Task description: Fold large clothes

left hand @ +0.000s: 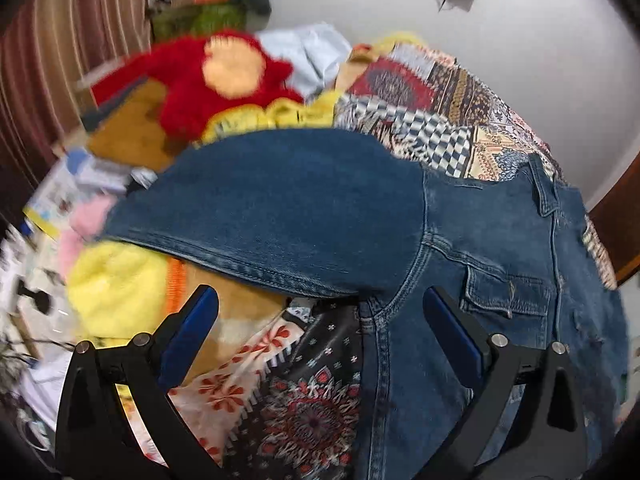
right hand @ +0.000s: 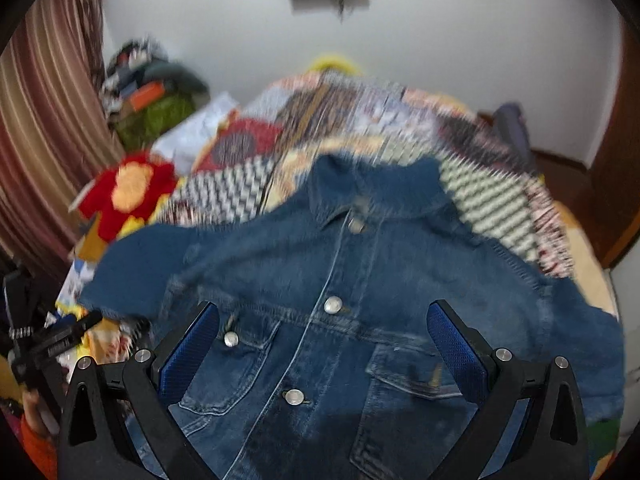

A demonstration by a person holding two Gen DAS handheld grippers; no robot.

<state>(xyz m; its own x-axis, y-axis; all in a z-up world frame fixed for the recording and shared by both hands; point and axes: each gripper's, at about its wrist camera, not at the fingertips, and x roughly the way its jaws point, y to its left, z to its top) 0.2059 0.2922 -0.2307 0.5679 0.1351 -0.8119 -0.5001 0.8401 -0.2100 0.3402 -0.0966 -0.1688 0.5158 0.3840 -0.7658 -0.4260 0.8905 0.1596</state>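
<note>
The left gripper [left hand: 320, 312] hangs with its blue-padded fingers spread wide, gripping nothing, just above the denim jacket [left hand: 328, 208] where the sleeve [left hand: 260, 216] meets the body. The right gripper [right hand: 322, 320] is likewise spread apart and empty, over the jacket [right hand: 360, 300] front, between its two chest pockets. The jacket lies face up, buttoned, on a patterned bedspread [right hand: 360, 120], its sleeve stretched out to the left. Beyond it sit a red plush toy [left hand: 216, 80], a yellow cloth [left hand: 116, 288] and a striped curtain [right hand: 44, 120].
</note>
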